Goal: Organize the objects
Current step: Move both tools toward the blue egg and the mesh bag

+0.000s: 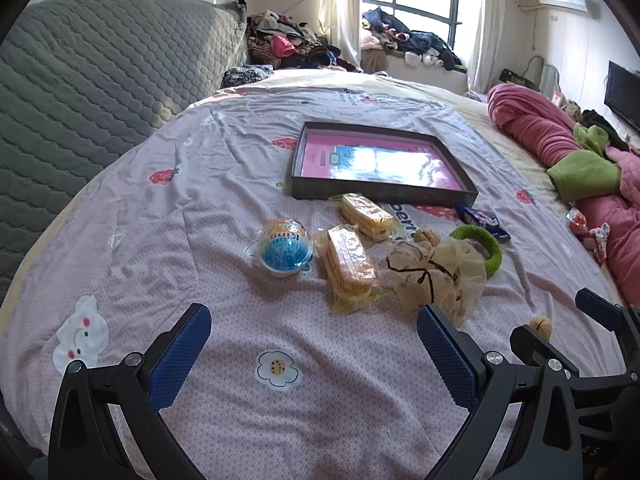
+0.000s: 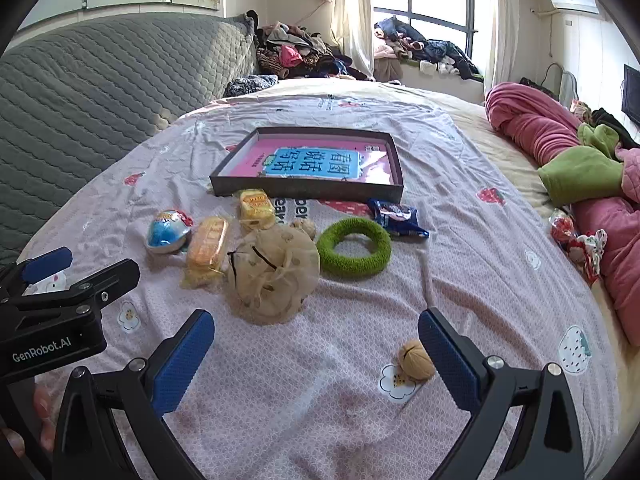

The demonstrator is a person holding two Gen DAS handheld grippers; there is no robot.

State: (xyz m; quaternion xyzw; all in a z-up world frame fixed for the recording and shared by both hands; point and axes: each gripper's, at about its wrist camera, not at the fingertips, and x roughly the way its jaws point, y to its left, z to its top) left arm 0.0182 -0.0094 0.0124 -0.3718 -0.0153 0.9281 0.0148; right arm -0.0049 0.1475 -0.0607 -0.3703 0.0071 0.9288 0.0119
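The left tool [image 1: 314, 354], a black two-finger frame with blue ribbed pads [image 1: 180, 354], stands with its jaws spread wide and nothing between them, tilted down toward the near edge of the bed. The right tool [image 2: 316, 354], black-framed with the same blue ribbed pads [image 2: 448, 360], is likewise wide apart, empty and tilted downward. The two sit side by side. Bare fingertips [image 2: 42, 404] show at the lower left of the right wrist view.

This is a lived-in home bedroom. A bed [image 2: 320, 360] with a cartoon-print sheet fills the view, backed by a grey quilted headboard [image 2: 100, 80]. Clothes [image 2: 424, 50] lie heaped on the curtained window ledge, an air conditioner [image 2: 574, 2] hangs on the wall, and a pink quilt [image 2: 532, 128] lies bunched alongside.
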